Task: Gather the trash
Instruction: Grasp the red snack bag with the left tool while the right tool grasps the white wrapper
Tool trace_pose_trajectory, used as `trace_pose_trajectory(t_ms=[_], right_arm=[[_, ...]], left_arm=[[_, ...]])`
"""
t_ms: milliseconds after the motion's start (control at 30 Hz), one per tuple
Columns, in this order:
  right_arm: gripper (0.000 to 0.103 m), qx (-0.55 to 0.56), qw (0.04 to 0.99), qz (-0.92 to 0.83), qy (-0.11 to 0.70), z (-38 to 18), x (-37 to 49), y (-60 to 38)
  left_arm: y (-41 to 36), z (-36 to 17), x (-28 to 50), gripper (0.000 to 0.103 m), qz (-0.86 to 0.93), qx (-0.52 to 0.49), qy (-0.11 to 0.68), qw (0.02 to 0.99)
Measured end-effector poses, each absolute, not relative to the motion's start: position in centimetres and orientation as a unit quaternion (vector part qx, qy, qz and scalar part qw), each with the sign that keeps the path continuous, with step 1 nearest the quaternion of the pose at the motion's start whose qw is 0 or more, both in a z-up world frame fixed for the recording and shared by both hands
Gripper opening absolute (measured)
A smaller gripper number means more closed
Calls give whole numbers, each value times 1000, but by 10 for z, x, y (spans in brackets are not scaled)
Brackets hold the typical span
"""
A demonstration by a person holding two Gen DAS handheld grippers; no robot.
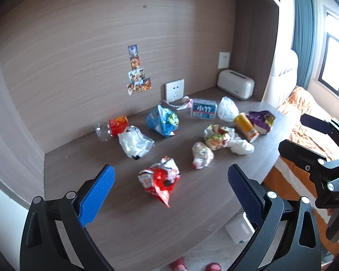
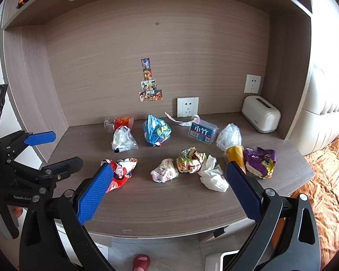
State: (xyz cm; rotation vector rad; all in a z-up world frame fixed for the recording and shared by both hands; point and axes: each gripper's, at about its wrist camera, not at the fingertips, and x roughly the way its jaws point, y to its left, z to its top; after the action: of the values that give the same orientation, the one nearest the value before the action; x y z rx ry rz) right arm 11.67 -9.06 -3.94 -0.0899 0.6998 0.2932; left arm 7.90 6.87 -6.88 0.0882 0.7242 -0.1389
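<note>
Both grippers, left gripper (image 1: pixel 170 180) and right gripper (image 2: pixel 169 180), wide open, empty. Step: approach. Next: close on red wrapper (image 1: pixel 160 178) nearest desk (image 1: pixel 124 214) front edge.

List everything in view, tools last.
Red wrapper: 1, red-white, desk front left.
Blue bag: 1, blue, mid-back.
Bottle: 1, clear, red label, back left, lying.
White bags: 2, left of centre and back right.
Blue box: 1, back.
Crumpled wrappers: 2, centre.
Tissue: 1, white, front.
Yellow cup: 1, lying, right.
Purple bag: 1, right.
Toaster: 1, cream, back corner.
Sockets: 2, white, wall.
Stickers: cluster, wall.
Left tool: open.
Right tool: open.
</note>
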Motion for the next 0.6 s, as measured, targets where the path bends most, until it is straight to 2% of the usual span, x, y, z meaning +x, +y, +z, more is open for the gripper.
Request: trace_pose_trajectory(t_ms=[267,600], right_arm=[[100,-30,913,138,383,-84,162,-63],[100,14,890,82,448,-168,219,-41]], left_arm=[[86,-111,123,99,-78,79,373,921],[91,-179,175,98,-146,106,406,896]])
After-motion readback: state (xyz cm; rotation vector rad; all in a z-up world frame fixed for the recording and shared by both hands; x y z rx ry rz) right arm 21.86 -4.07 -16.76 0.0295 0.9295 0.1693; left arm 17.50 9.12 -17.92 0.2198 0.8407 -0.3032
